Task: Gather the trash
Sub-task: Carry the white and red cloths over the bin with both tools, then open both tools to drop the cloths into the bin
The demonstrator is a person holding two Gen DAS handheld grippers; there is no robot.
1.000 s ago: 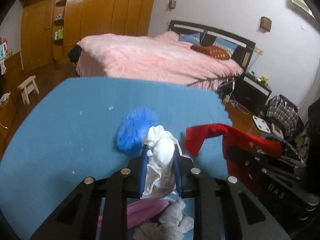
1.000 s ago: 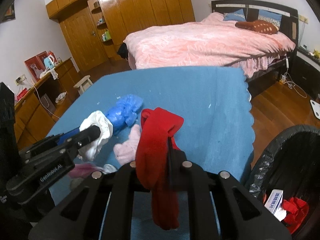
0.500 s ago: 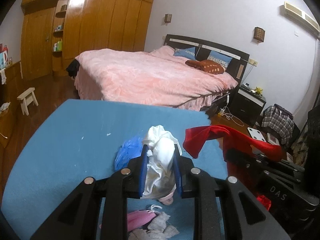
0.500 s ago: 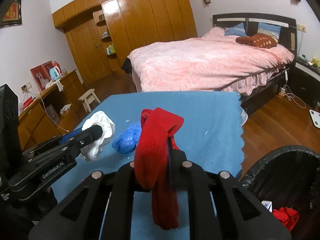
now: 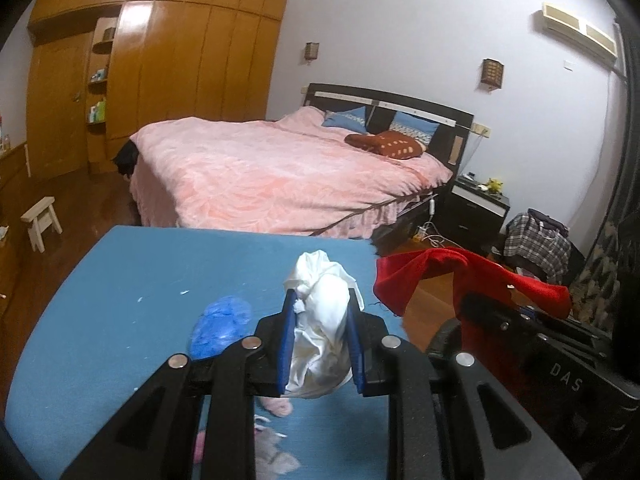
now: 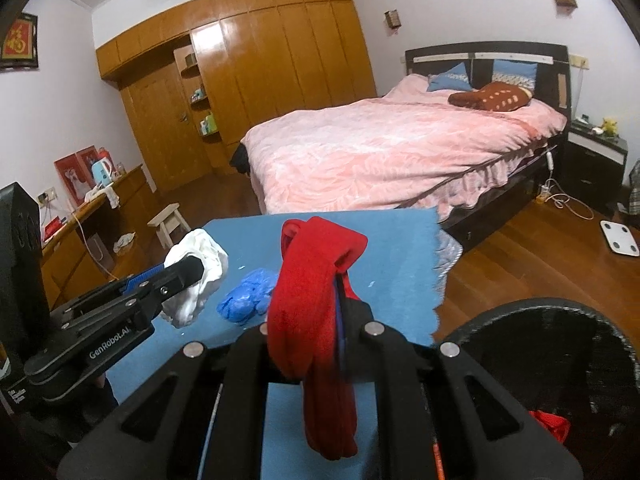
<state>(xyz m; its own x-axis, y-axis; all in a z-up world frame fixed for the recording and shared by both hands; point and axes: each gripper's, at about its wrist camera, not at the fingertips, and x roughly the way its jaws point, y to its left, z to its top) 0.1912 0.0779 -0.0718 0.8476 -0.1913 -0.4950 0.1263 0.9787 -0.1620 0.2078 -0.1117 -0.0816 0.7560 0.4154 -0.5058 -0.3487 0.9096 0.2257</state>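
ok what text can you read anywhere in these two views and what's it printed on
"GenRobot.AI" on the side of the left tongs, seen from the right wrist.
"DAS" on the body of the right tongs, seen from the left wrist.
Gold character on the red framed hanging on the wall: too blurred to read.
Small label at the left tongs' rear edge: too small to read.

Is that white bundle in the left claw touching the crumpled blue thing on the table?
Apart. In the right wrist view the white bundle hangs in the left gripper above the blue table, with bare cloth showing between it and the crumpled blue thing.
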